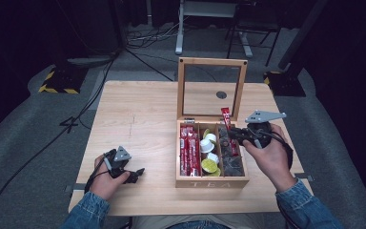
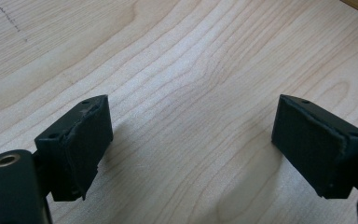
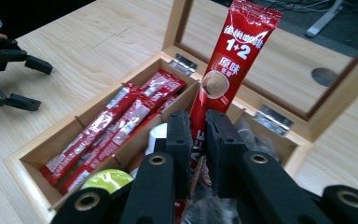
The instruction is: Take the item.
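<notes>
A light wooden table (image 1: 138, 114) carries an open wooden tea box (image 1: 212, 181) toward its right side.

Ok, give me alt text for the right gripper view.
The right gripper pinches a red coffee stick sachet upright between its black fingers above an open wooden tea box holding more red sachets.
</notes>
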`<action>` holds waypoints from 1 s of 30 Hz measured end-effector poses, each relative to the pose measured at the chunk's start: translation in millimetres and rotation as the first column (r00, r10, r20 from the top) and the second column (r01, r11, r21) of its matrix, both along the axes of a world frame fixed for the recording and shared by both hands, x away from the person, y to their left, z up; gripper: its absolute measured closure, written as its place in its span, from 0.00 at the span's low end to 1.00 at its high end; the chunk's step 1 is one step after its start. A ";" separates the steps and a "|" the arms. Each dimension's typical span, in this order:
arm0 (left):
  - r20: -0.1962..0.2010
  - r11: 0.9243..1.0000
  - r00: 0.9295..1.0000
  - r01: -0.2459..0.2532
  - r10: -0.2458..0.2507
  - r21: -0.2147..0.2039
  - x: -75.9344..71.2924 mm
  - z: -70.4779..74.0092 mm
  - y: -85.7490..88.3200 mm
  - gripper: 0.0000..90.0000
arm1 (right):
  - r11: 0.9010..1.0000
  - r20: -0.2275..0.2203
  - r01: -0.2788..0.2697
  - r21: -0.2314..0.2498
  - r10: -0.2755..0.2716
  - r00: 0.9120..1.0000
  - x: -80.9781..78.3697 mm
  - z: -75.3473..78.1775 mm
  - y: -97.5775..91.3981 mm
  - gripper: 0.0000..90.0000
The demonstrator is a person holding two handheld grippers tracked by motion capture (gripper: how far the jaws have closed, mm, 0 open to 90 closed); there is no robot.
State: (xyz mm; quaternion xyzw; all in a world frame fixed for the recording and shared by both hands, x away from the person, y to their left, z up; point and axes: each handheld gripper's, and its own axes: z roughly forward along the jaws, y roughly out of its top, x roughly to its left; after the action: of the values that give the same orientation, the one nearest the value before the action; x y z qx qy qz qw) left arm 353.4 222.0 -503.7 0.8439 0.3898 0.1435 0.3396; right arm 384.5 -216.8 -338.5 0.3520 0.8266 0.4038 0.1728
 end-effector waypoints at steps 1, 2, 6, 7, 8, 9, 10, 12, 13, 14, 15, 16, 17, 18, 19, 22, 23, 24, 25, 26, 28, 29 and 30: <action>-0.001 1.000 1.000 0.002 -0.002 -0.002 0.2 -0.1 0.4 0.14 | 1.000 0.002 0.006 0.000 -0.006 1.000 0.4 1.1 -4.6 0.89; 0.001 1.000 1.000 0.001 -0.001 -0.002 0.3 -0.1 0.8 0.14 | 1.000 0.006 0.009 0.000 -0.009 1.000 0.7 1.7 -7.5 0.89; 0.004 1.000 1.000 0.000 0.000 0.000 0.6 -0.2 2.1 0.14 | 0.999 0.015 0.035 0.000 -0.035 0.999 2.8 3.7 -27.5 0.89; 0.005 1.000 1.000 -0.002 0.002 0.003 0.6 -0.1 2.3 0.14 | 0.999 0.015 0.035 0.000 -0.035 0.999 2.8 3.7 -27.5 0.89; 0.003 1.000 1.000 -0.003 0.003 0.000 0.5 -0.2 2.4 0.14 | 0.999 0.017 0.038 -0.002 -0.038 0.999 3.3 3.5 -30.2 0.89; 0.007 1.000 1.000 -0.001 0.001 0.006 0.9 0.0 3.0 0.14 | 0.999 0.019 0.041 -0.004 -0.041 0.999 3.9 3.3 -33.5 0.89; 0.004 1.000 1.000 -0.001 0.001 -0.002 0.9 -0.4 3.1 0.14 | 0.999 0.017 0.047 -0.003 -0.047 0.999 4.5 3.1 -37.0 0.89; 0.002 1.000 1.000 -0.001 0.001 -0.003 1.1 -0.3 3.5 0.14 | 0.999 0.016 0.049 0.002 -0.049 0.999 6.9 2.6 -45.6 0.89; 0.002 1.000 1.000 -0.001 0.001 -0.002 1.2 -0.3 3.5 0.14 | 0.998 0.018 0.065 -0.003 -0.065 0.998 9.5 2.1 -53.4 0.89; 0.002 1.000 1.000 -0.002 0.002 -0.002 1.1 -0.3 3.5 0.14 | 0.998 0.018 0.065 -0.003 -0.065 0.998 9.5 2.1 -53.4 0.89; 0.002 1.000 1.000 -0.002 0.002 -0.002 1.1 -0.3 3.5 0.14 | 0.998 0.021 0.070 -0.002 -0.070 0.997 10.4 1.9 -56.3 0.89; 0.002 1.000 1.000 -0.002 0.002 -0.003 1.1 -0.3 3.5 0.14 | 0.997 0.022 0.078 -0.004 -0.078 0.997 11.9 1.6 -60.2 0.89; 0.002 1.000 1.000 -0.002 0.002 -0.002 1.1 -0.3 3.5 0.14 | 0.996 0.024 0.084 -0.006 -0.083 0.996 13.3 1.1 -64.8 0.89; 0.002 1.000 1.000 -0.002 0.002 -0.002 1.1 -0.3 3.5 0.14 | 0.996 0.026 0.089 -0.010 -0.089 0.996 14.1 0.8 -67.3 0.89; 0.002 1.000 1.000 -0.002 0.002 -0.002 1.1 -0.3 3.5 0.14 | 0.995 0.027 0.096 -0.015 -0.095 0.995 15.2 0.2 -70.8 0.89; 0.002 1.000 1.000 -0.002 0.002 -0.002 1.1 -0.3 3.5 0.14 | 0.994 0.033 0.110 -0.023 -0.109 0.993 19.0 -2.5 -81.3 0.89; 0.002 1.000 1.000 -0.002 0.002 -0.002 1.1 -0.3 3.5 0.14 | 0.993 0.033 0.115 -0.023 -0.114 0.993 20.2 -3.6 -84.7 0.89; 0.002 1.000 1.000 -0.001 0.001 -0.002 1.2 -0.3 3.5 0.14 | 0.992 0.035 0.123 -0.026 -0.122 0.992 22.9 -6.3 -91.5 0.89; 0.002 1.000 1.000 -0.002 0.002 -0.002 1.1 -0.3 3.5 0.14 | 0.992 0.035 0.123 -0.026 -0.122 0.992 22.9 -6.3 -91.5 0.89; 0.002 1.000 1.000 -0.002 0.002 -0.003 1.1 -0.3 3.5 0.14 | 0.991 0.034 0.128 -0.028 -0.127 0.991 24.1 -8.0 -94.5 0.89; 0.002 1.000 1.000 -0.002 0.002 -0.003 1.1 -0.3 3.5 0.14 | 0.990 0.032 0.137 -0.035 -0.136 0.990 26.7 -12.3 -100.4 0.89; 0.001 1.000 1.000 -0.002 0.002 -0.002 1.1 -0.3 3.5 0.14 | 0.990 0.031 0.135 -0.039 -0.134 0.990 28.3 -15.6 -103.6 0.89; 0.002 1.000 1.000 -0.002 0.002 -0.002 1.1 -0.3 3.5 0.14 | 0.991 0.032 0.127 -0.041 -0.126 0.992 29.2 -17.9 -105.2 0.89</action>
State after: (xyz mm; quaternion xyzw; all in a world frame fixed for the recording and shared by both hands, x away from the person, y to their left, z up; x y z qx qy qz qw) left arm 354.6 225.4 -504.0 0.8431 0.3905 0.1441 0.3405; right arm 413.7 -321.9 -356.4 0.3939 0.8085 0.3793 0.2175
